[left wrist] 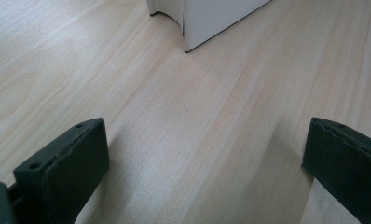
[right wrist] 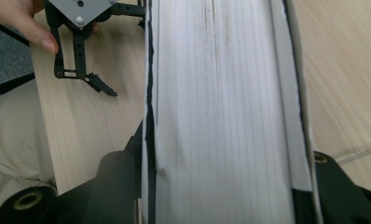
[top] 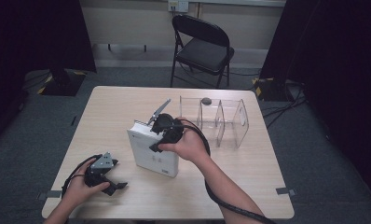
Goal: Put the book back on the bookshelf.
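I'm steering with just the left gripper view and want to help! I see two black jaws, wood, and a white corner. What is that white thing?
Observer: A thick white book, standing on the table.
Operator: Is anyone holding it?
Observer: Yes, the right gripper has its jaws on both covers, from above.
Operator: What's behind the book?
Observer: A clear plastic divider rack, with a small dark thing at its far edge.
Operator: And my gripper?
Observer: The left gripper rests open near the table's front edge, nothing between its jaws.

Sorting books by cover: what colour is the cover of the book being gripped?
White, with small dark markings; the book shows it best in the high view.
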Demonstrator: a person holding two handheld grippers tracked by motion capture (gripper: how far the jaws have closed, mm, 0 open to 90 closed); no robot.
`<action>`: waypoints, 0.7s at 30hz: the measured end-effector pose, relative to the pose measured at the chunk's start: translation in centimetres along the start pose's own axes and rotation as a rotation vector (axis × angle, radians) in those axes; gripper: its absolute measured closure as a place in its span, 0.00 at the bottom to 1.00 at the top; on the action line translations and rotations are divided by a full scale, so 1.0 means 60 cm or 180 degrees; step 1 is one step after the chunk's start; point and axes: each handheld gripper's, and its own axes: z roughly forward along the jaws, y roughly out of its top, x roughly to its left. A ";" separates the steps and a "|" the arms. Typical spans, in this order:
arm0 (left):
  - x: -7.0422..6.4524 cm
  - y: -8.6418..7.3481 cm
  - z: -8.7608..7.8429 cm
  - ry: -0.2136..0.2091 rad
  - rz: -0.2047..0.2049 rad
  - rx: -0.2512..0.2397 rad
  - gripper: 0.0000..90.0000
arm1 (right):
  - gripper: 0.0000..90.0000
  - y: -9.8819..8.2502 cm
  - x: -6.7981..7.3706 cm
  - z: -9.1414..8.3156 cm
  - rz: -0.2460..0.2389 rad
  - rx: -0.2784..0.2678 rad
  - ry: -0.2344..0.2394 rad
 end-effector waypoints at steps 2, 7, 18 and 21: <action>0.000 0.000 0.000 0.0000 0.0001 0.0001 0.00 | 0.57 -0.001 0.002 -0.001 -0.0011 -0.0010 -0.0013; 0.000 0.000 -0.001 0.0012 0.0005 0.0019 0.00 | 0.58 -0.006 -0.001 -0.005 0.0080 -0.0027 -0.0021; 0.000 0.000 0.000 0.0009 0.0004 0.0018 0.00 | 0.58 -0.023 -0.012 -0.027 0.0164 -0.0035 -0.0038; 0.000 0.000 0.000 0.0011 0.0004 0.0018 0.00 | 0.58 -0.027 -0.014 -0.037 0.0176 -0.0030 -0.0055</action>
